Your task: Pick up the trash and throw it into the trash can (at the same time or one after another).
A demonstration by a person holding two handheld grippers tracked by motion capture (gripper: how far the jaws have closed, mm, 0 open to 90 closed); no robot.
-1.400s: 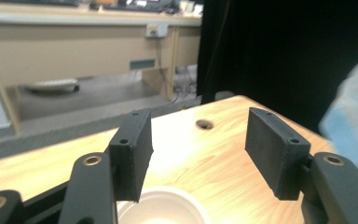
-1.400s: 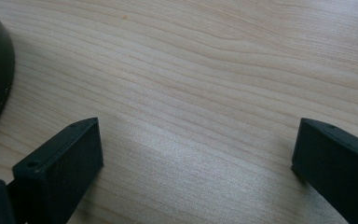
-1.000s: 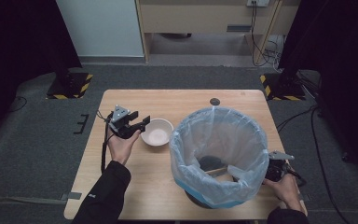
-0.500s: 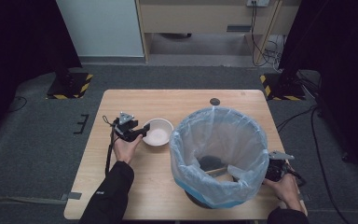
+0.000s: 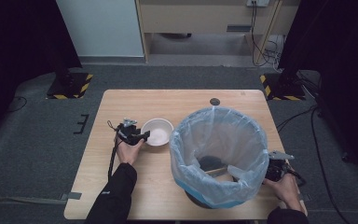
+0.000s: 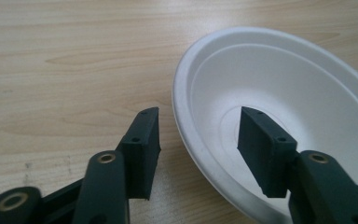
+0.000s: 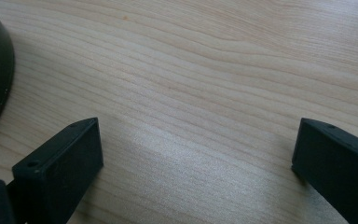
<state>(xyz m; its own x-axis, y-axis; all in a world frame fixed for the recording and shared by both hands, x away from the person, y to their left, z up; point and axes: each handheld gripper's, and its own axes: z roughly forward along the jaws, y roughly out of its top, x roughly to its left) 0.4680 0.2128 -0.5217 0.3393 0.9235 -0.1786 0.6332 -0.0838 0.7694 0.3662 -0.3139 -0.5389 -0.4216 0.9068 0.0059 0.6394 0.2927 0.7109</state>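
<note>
White bowl (image 6: 279,107) empty; lined bin (image 5: 219,156) holds dark scraps.

White round bowl (image 6: 279,93), shallow, empty, sat upright on the bench, just left of the bag-lined bin (image 5: 219,158).

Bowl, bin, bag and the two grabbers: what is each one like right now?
bowl: upright on the table, empty, its rim between the left jaws.
bin: upright, lined, something small at the bottom.
bag: folded over the bin's rim, mouth open.
left gripper: jaws just been closing, one inside the bowl, one outside, not pressing yet.
right gripper: open, nothing between its jaws.
</note>
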